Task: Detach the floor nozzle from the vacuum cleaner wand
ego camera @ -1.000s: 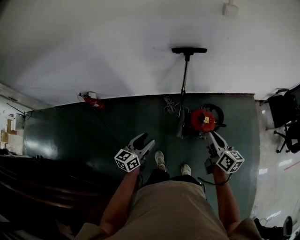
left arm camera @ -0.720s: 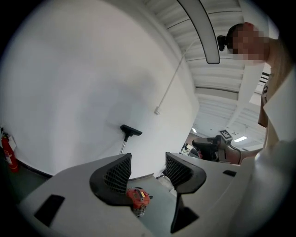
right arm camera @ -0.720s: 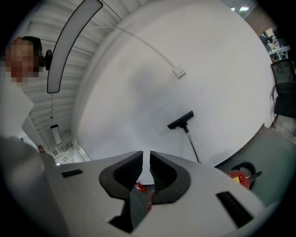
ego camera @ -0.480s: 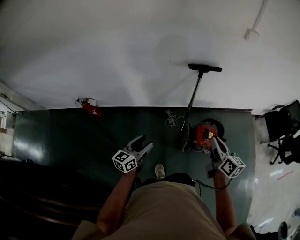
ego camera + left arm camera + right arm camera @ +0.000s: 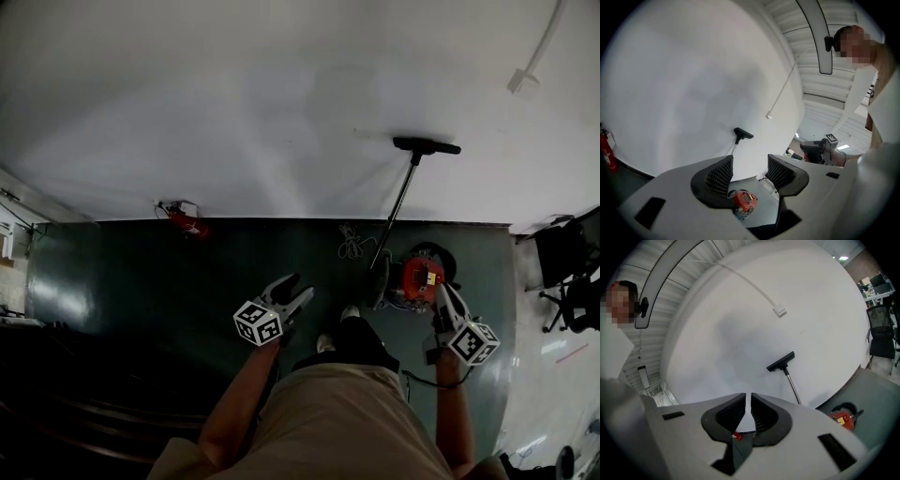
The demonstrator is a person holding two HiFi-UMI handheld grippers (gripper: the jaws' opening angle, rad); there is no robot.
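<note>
The black floor nozzle (image 5: 427, 145) rests high against the white wall, fixed on the metal wand (image 5: 398, 206) that slopes down to the red vacuum cleaner (image 5: 417, 277) on the dark green floor. My left gripper (image 5: 295, 295) hangs open and empty, left of the vacuum and well short of it. My right gripper (image 5: 442, 292) is shut on nothing, just in front of the red body. From the left gripper (image 5: 749, 168), the nozzle (image 5: 743, 133) shows far off above the jaws. From the right gripper (image 5: 748, 401), the nozzle (image 5: 781, 362) and wand (image 5: 792, 385) stand to the upper right.
A red fire extinguisher (image 5: 187, 223) stands at the wall's foot on the left. A coiled cord (image 5: 353, 246) lies beside the vacuum. Black office chairs (image 5: 572, 262) stand at the right edge. The person's feet (image 5: 349, 314) are between the grippers. Dark benches fill the lower left.
The person has stepped toward the vacuum. Both grippers have moved forward and to the right with the body. The nozzle and wand now sit further right in the head view.
</note>
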